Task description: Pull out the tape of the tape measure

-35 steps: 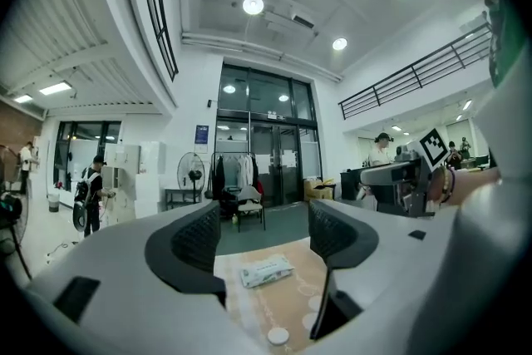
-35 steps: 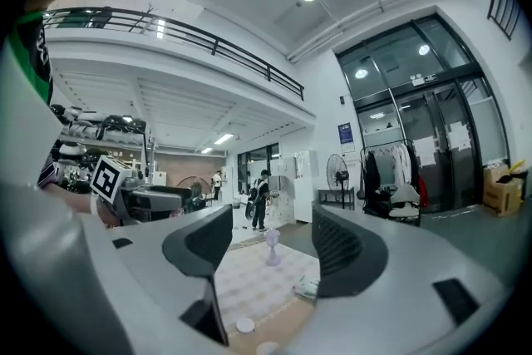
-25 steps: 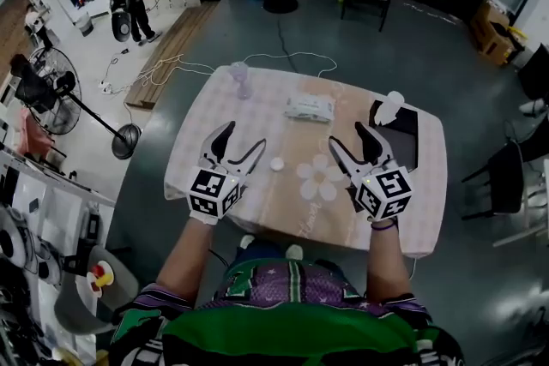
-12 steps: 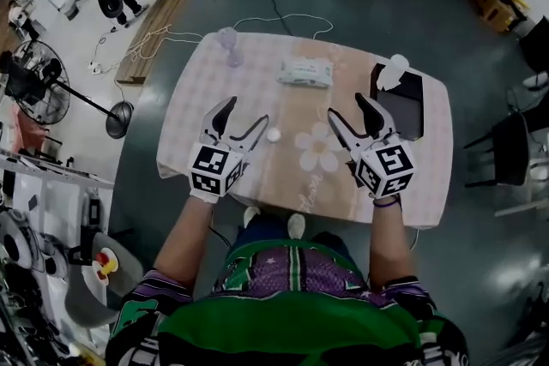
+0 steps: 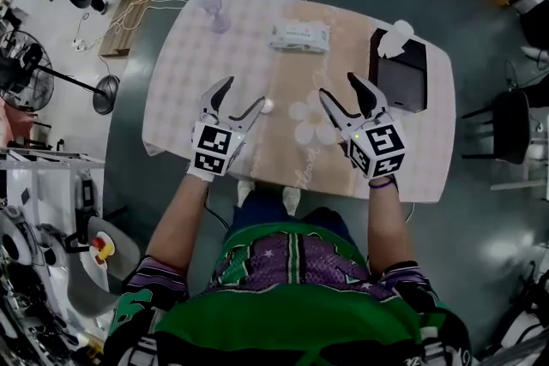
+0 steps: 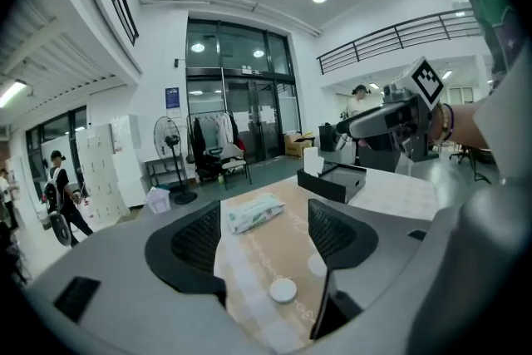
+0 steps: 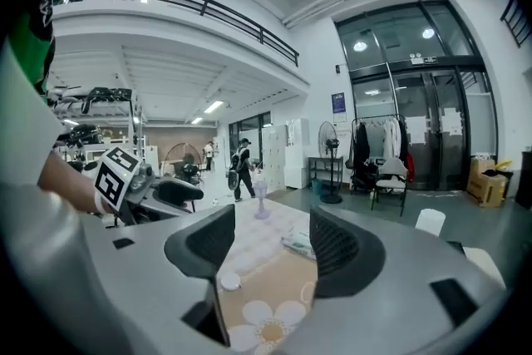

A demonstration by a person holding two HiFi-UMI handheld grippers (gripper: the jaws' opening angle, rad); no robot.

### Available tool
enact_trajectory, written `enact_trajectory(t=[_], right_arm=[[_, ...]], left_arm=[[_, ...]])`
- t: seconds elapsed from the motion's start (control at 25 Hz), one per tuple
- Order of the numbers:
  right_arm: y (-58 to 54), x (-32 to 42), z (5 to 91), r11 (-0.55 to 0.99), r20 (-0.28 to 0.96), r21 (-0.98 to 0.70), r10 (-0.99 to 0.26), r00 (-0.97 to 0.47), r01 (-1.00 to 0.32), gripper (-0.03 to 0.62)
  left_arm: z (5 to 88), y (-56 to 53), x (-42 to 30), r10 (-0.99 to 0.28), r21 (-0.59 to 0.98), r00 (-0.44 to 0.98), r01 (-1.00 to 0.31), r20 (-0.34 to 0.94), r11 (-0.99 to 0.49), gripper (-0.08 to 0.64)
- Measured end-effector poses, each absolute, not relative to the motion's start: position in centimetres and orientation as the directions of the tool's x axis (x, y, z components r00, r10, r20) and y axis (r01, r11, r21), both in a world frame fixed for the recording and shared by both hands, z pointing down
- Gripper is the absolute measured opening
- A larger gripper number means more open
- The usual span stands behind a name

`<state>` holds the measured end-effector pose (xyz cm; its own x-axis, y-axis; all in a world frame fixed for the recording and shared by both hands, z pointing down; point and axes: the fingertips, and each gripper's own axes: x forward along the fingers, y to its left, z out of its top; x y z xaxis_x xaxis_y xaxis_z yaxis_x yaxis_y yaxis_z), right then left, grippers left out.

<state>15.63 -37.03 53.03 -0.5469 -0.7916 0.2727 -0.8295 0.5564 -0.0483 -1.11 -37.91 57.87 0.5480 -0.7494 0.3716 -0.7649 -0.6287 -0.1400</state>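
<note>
The tape measure (image 5: pixel 268 105) is a small white round disc lying on the checked tablecloth of the table (image 5: pixel 184 73), near its middle. My left gripper (image 5: pixel 243 93) hovers open just left of it, its right fingertip close beside the disc. In the left gripper view the tape measure (image 6: pixel 283 290) lies low between the open jaws of the left gripper (image 6: pixel 266 233). My right gripper (image 5: pixel 338 87) is open over a flower print, well to the right. From the right gripper (image 7: pixel 270 241) the disc (image 7: pixel 229 282) shows to the lower left. Neither holds anything.
A white tissue pack (image 5: pixel 299 37) lies at the far middle of the table. A black tray (image 5: pixel 401 75) with a white object (image 5: pixel 396 37) sits far right. A small purple fan (image 5: pixel 212 6) stands far left. A floor fan (image 5: pixel 103 94) and a chair (image 5: pixel 506 129) flank the table.
The head view has tilted further down, so the table sits higher in the frame. Both grippers stay open above the table; the left one now sits closer to the tape measure.
</note>
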Motion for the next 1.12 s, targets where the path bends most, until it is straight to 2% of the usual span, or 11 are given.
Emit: enact_trajectory(t=[0.48, 1.12], right_arm=[[-38.0, 15.1, 58.0, 0.555, 0.347, -0.091, -0.761, -0.549, -0.827, 0.267], [-39.0, 15.6, 62.8, 0.549, 0.377, -0.130, -0.743, -0.553, -0.826, 0.264]], left_arm=[[66.5, -39.1, 0.3, -0.710, -0.020, 0.501, -0.810, 0.496, -0.586, 0.333], [77.2, -39.9, 0.7, -0.633, -0.017, 0.444, -0.810, 0.635, -0.586, 0.333]])
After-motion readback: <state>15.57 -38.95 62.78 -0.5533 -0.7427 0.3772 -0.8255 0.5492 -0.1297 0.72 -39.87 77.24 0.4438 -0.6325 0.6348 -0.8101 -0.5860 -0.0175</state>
